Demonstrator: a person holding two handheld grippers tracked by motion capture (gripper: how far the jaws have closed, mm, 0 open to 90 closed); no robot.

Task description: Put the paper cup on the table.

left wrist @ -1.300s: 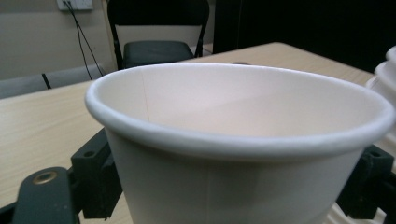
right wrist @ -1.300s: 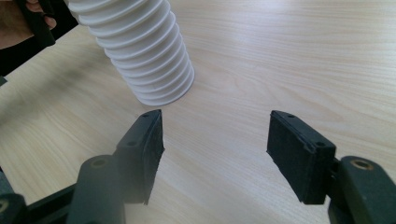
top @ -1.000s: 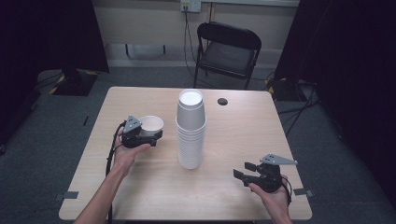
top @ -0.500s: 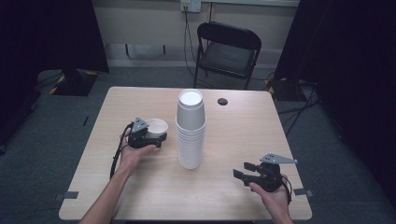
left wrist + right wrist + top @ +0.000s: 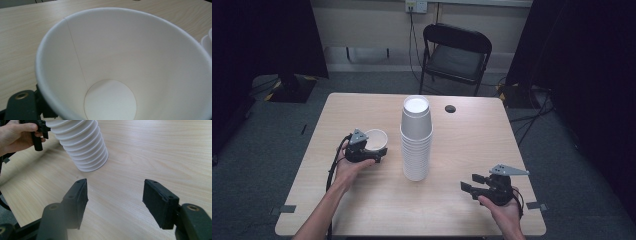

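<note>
Wooden table (image 5: 362, 200): we see tall cup stack (image 5: 416, 145) unmoved at centre. Left gripper (image 5: 373, 154) clamps single paper cup (image 5: 376, 138), now shifted nearer stack than before. Right gripper (image 5: 472, 185) unmoved, jaws wide apart, holding nothing.

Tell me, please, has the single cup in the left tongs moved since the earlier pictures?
Yes. The single cup held by the left tongs has shifted rightward, closer to the cup stack, which has stayed put on the table.
</note>
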